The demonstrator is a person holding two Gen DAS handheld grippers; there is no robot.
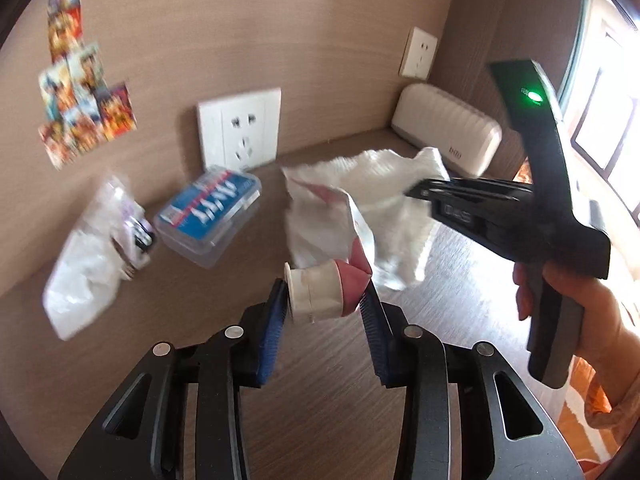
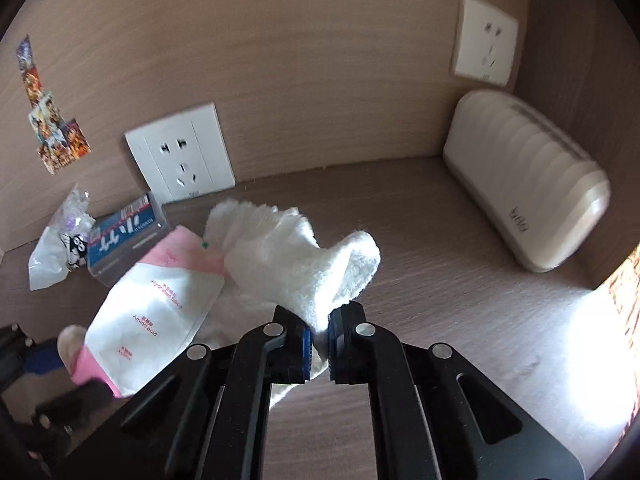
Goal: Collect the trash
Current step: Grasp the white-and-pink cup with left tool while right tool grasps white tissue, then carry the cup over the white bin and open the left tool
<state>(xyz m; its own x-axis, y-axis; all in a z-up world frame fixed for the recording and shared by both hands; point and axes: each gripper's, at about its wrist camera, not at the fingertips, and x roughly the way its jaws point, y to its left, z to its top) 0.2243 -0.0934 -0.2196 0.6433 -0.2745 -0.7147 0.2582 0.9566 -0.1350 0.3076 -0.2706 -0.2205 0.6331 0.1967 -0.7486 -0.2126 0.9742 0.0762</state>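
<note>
My left gripper [image 1: 325,296] is shut on the white-capped neck of a pink and white squeeze tube [image 1: 324,292], whose flat body [image 1: 320,220] rises above the desk; the tube also shows in the right wrist view [image 2: 156,304]. My right gripper [image 2: 319,320] is shut on a white fluffy cloth [image 2: 296,256] and holds it above the desk. In the left wrist view the right gripper [image 1: 412,192] pinches the cloth [image 1: 384,176] just behind the tube.
A clear box with a blue label [image 1: 208,216] and a crumpled plastic bag [image 1: 92,256] lie at the back left of the wooden desk [image 2: 440,280]. A beige ribbed case [image 2: 524,184] stands in the right corner. Wall sockets [image 2: 180,156] and stickers [image 1: 80,92] are on the back panel.
</note>
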